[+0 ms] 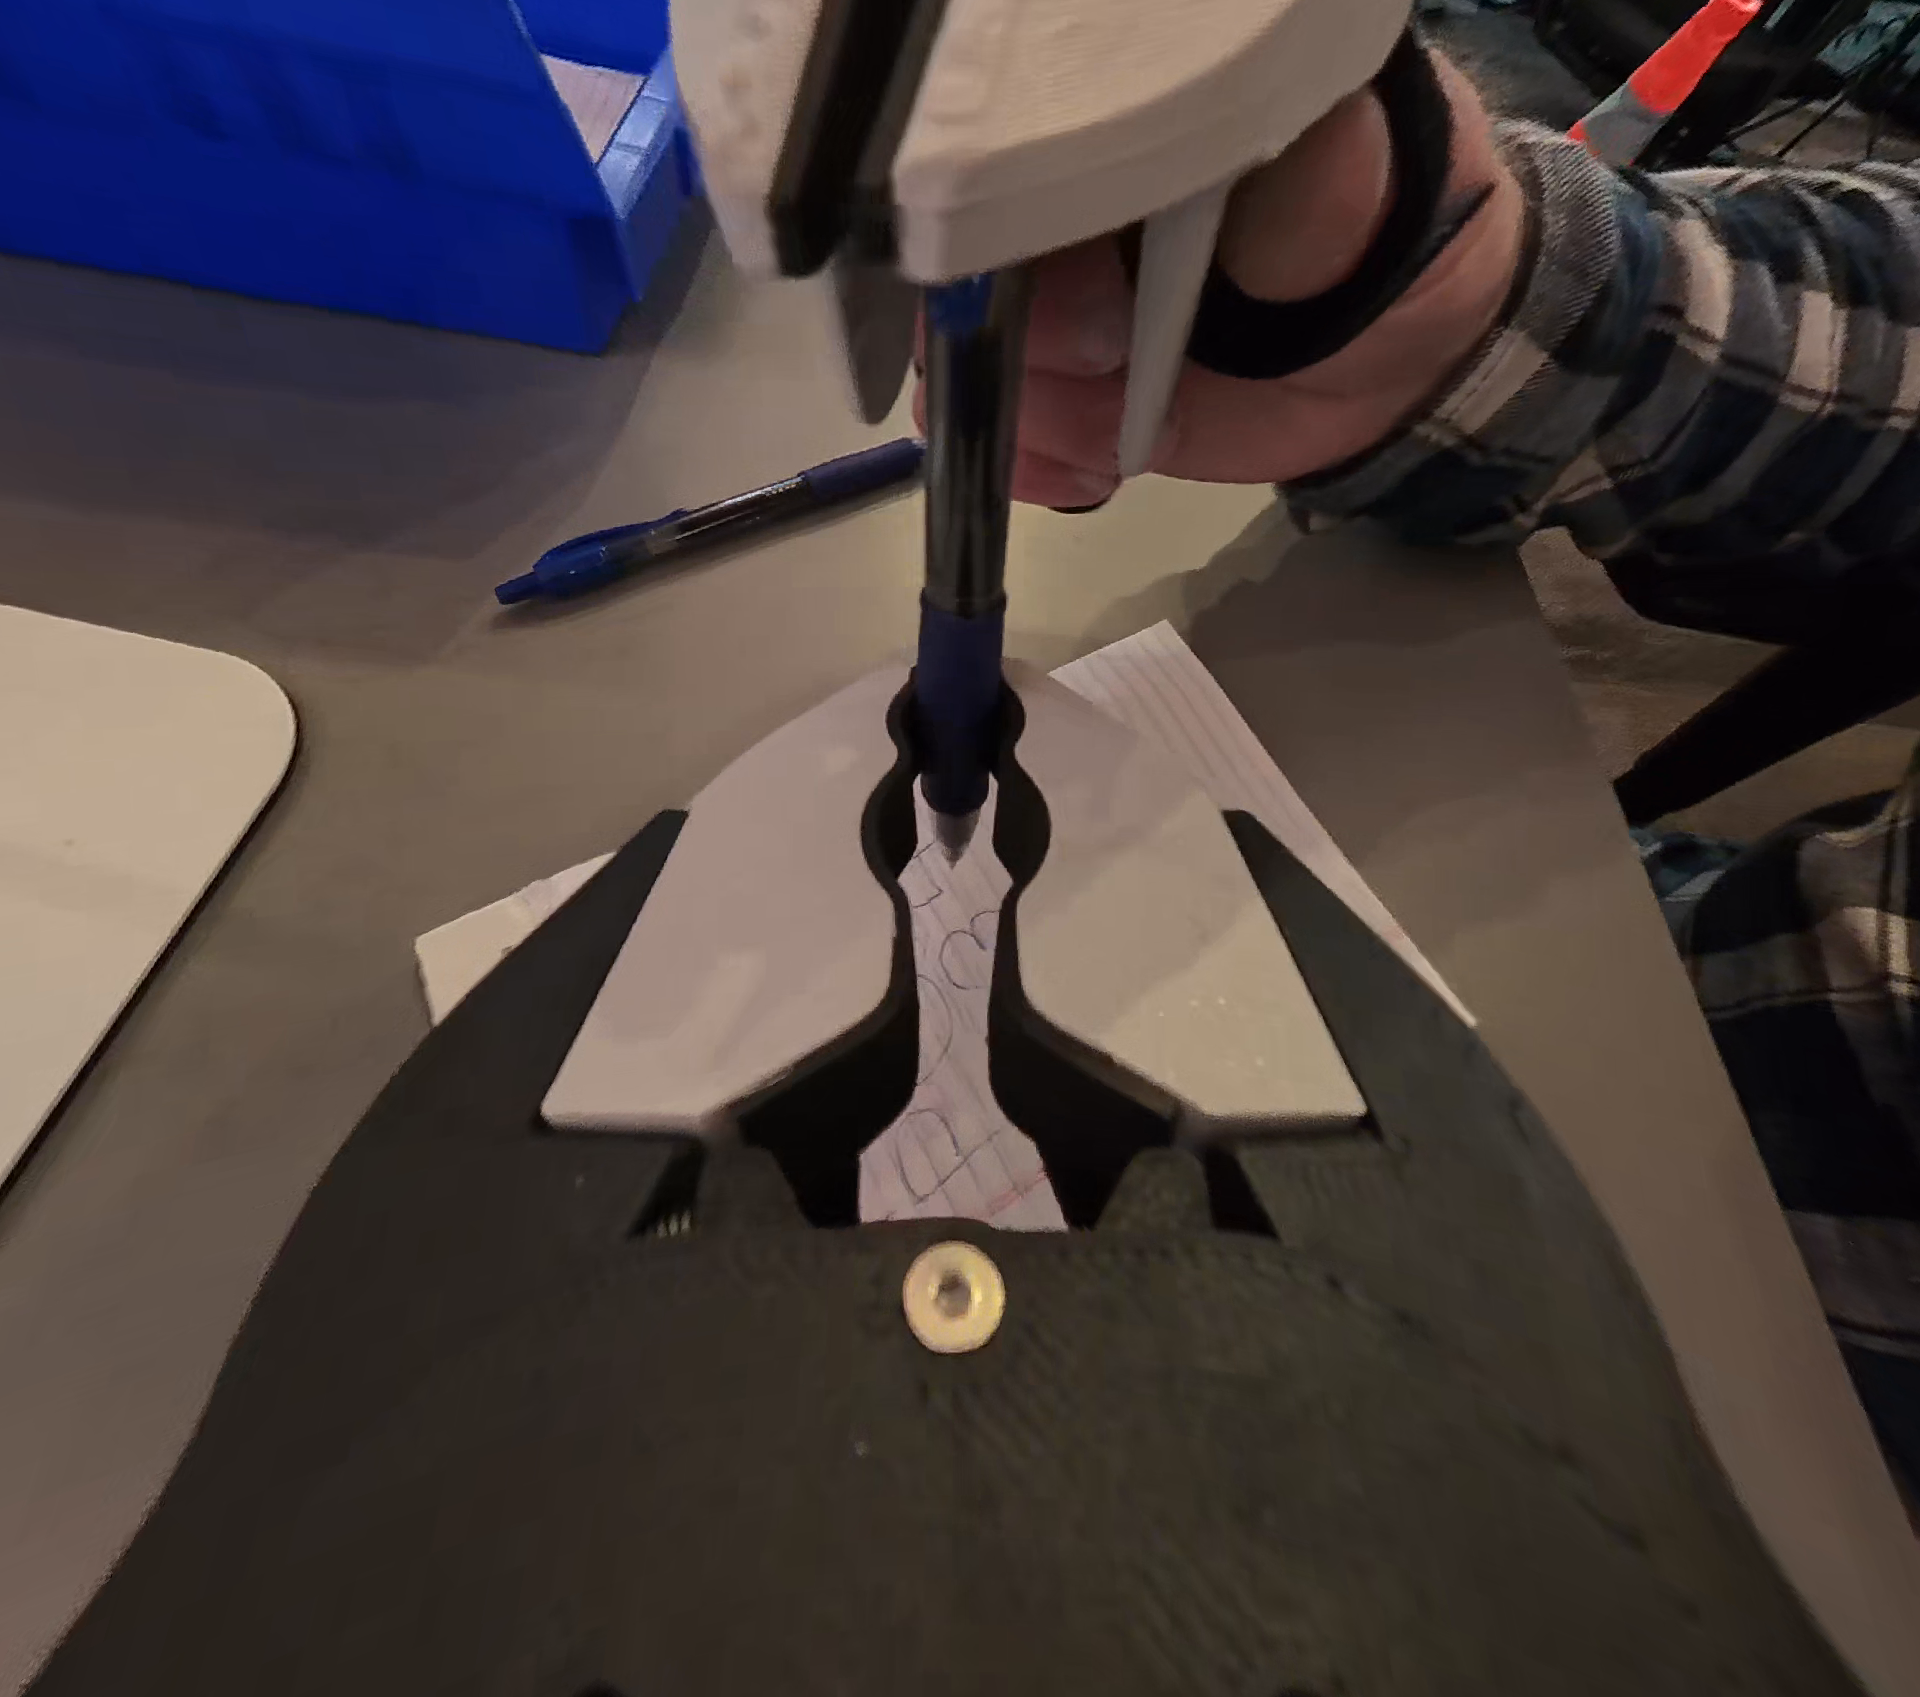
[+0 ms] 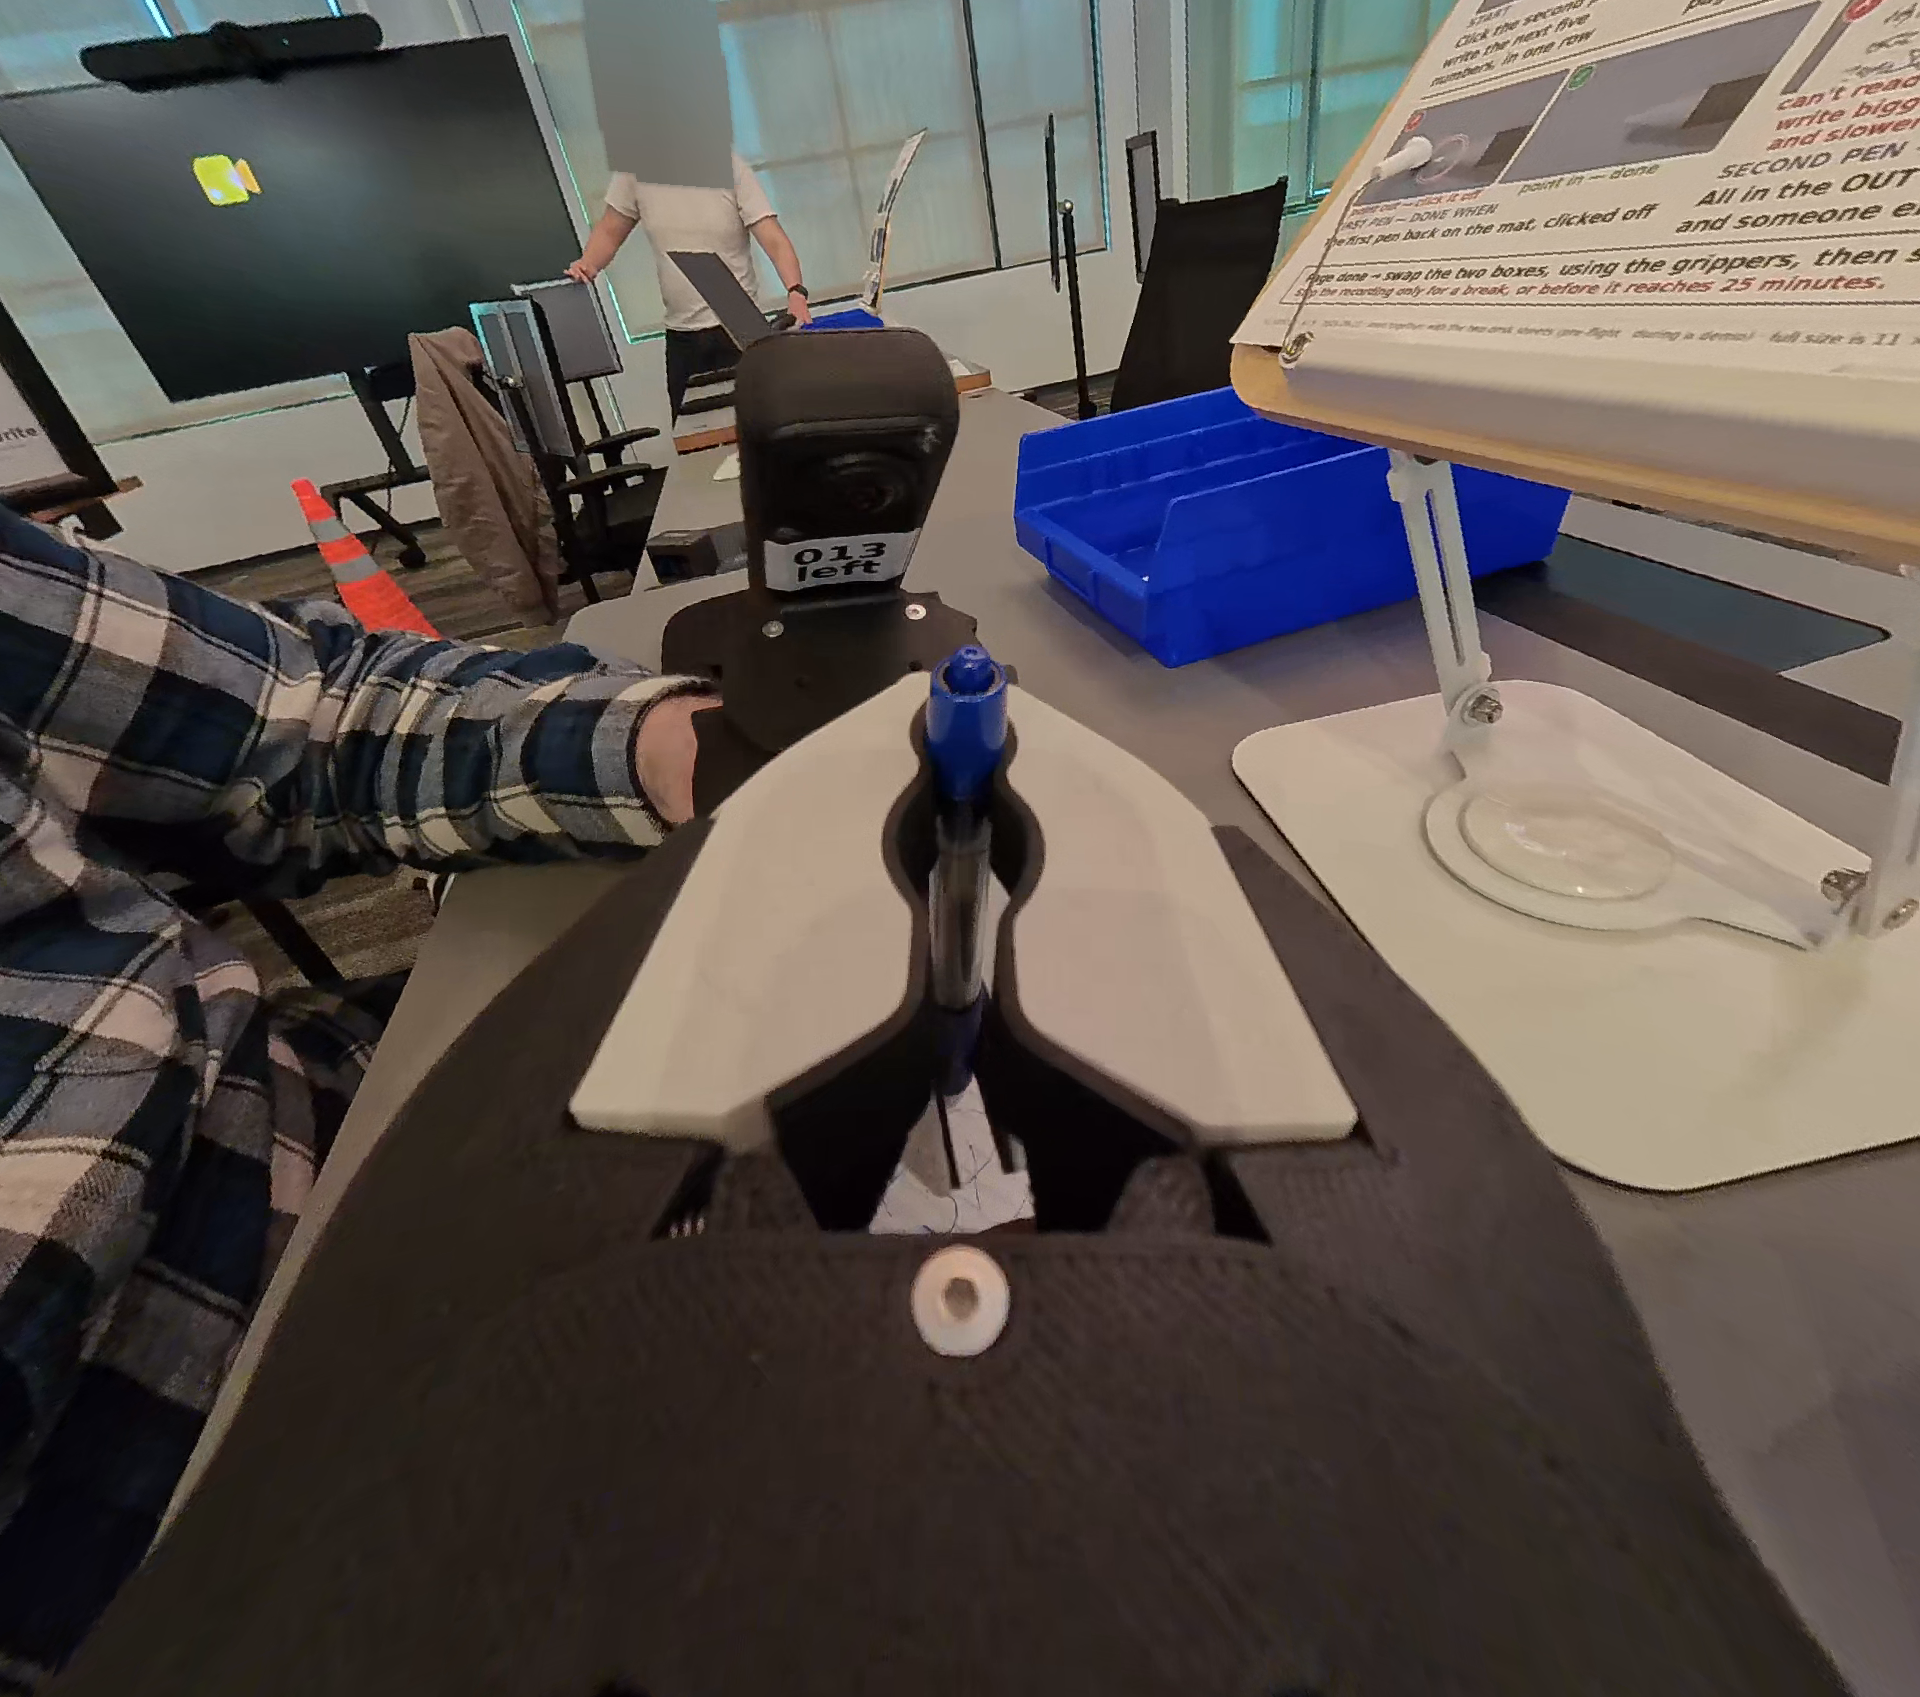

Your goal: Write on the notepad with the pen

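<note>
pen [image 1: 961, 504]: light, stiff, slick barrel | right jaws gripping its upper barrel | left jaws clenching around its rubber grip, tip touching notepad [image 1: 1174, 712]

Daylight from the big windows [image 2: 831, 37] makes the right wrist view bright and sharp. The left wrist view is dimmer and warm, with soft shadows on the tabletop [image 1: 364, 421] and motion blur. Straight lines bend at the edges.
</note>
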A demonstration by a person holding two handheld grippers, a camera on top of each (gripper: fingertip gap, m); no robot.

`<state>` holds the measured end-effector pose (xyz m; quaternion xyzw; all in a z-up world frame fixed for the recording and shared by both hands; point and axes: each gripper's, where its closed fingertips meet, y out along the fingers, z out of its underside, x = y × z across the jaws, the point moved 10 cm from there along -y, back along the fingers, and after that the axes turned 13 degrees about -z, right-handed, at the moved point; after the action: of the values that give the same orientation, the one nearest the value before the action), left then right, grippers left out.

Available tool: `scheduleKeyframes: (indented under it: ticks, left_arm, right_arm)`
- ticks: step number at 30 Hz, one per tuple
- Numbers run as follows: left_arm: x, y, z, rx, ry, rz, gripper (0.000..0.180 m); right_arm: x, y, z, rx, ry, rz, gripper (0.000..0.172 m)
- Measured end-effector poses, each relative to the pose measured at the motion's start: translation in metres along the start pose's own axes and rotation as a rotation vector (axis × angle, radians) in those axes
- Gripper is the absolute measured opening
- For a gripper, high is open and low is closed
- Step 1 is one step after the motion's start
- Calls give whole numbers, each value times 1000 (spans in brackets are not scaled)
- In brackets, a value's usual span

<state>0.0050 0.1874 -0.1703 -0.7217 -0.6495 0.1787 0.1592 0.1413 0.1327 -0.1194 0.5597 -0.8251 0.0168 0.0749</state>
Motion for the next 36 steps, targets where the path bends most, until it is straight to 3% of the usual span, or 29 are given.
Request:
scheduleKeyframes:
  ticks: [4, 7, 12, 20, 25, 30, 33, 36]
  left_arm:
    - [6, -1, 1, -15, -138, 86, 9]
    - [10, -2, 3, -19, -193, 142, 9]
    - [7, -2, 3, -6, -164, 167, 9]
    - [1, 1, 4, 39, -129, 172, 9]
    - [2, -1, 3, 33, -120, 158, 9]
    - [3, -3, 1, 9, -112, 124, 9]
    - [5, -6, -2, -41, -132, 108, 9]
    - [4, -9, -7, -102, -133, 90, 9]
  right_arm:
    - [5, -6, -16, 81, -139, 96, 56]
    - [20, -1, -28, 315, -377, 191, 84]
    - [32, 12, -29, 595, -545, 221, 89]
    - [39, 18, -24, 818, -678, 277, 84]
    - [40, 18, -26, 823, -701, 297, 80]
    - [37, 9, -35, 676, -649, 361, 83]
    - [28, -3, -37, 515, -464, 354, 80]
    - [14, -11, -30, 315, -234, 301, 63]
